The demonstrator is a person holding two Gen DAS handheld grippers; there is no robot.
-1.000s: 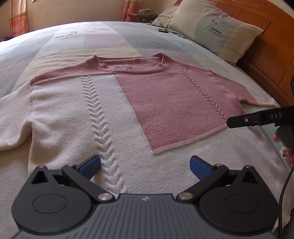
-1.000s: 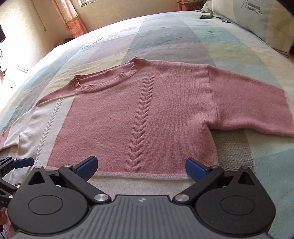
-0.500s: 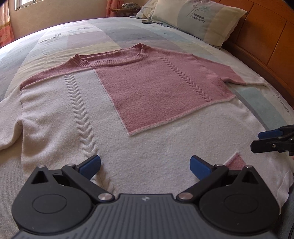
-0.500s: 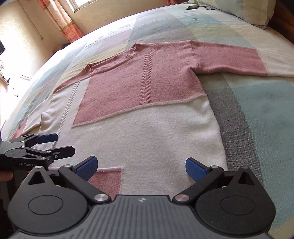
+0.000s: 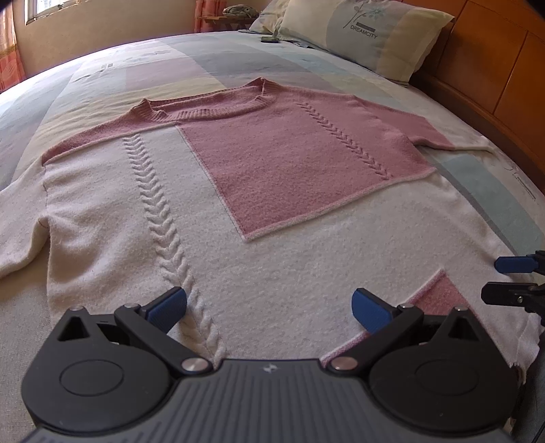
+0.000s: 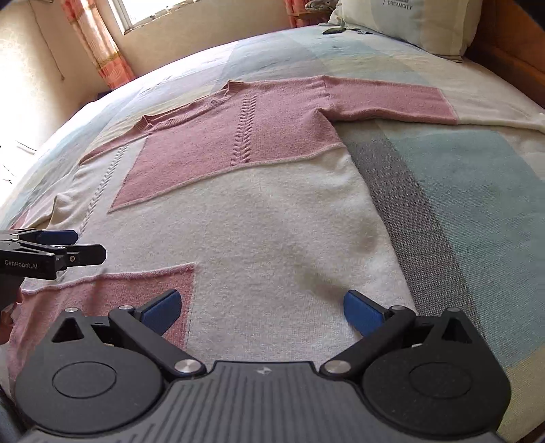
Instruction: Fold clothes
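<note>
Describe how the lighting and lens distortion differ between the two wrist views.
Left wrist view: even, soft light on the sweater; the bed bows into a dome and the headboard curves. Right wrist view: the window is blown out, the wall beside it glares, and the frame corners darken.

Black ribbed housings, silver pivot screws, blue fingers (image 5: 168,305) — one side printed "GenRobot.AI".

Bed (image 5: 143,73) with patchwork cover; pink-and-white sweater (image 5: 272,211) flat on it, pillow (image 5: 371,32) at headboard
</note>
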